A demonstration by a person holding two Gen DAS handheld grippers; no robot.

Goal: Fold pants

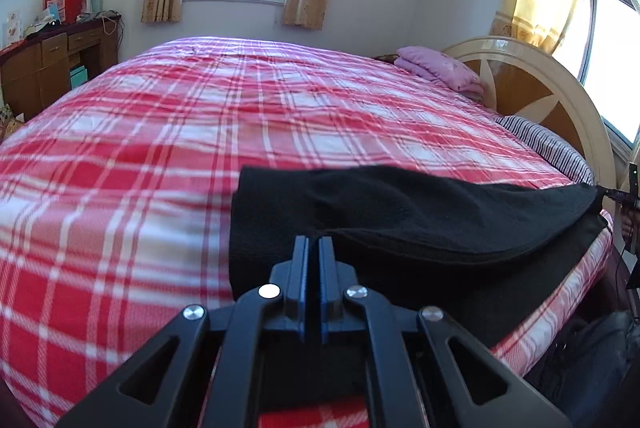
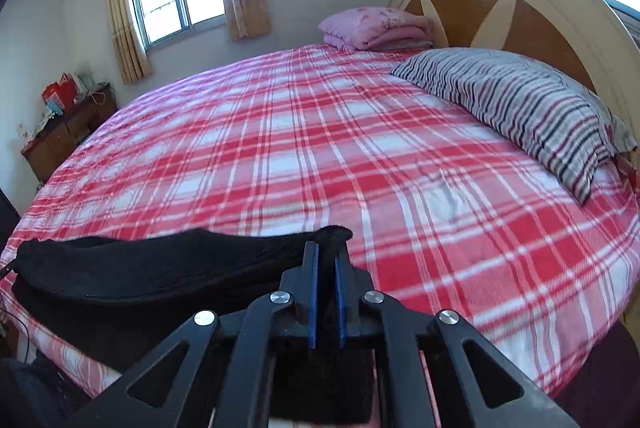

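Black pants (image 1: 420, 228) lie near the front edge of a bed with a red and white plaid sheet (image 1: 200, 132). Their upper layer is lifted and stretched between both grippers over the lower layer. My left gripper (image 1: 314, 244) is shut on the pants' edge at their left part. My right gripper (image 2: 326, 252) is shut on the pants (image 2: 160, 264) at their right end, with black cloth bunched between the blue pads. The right gripper also shows at the far right of the left wrist view (image 1: 608, 193).
A striped pillow (image 2: 520, 108) and folded pink bedding (image 2: 372, 28) lie by the round headboard (image 2: 500, 0). A wooden desk (image 1: 44, 68) with clutter stands at the far left wall. Dark bags (image 1: 592, 360) sit on the floor by the bed's front edge.
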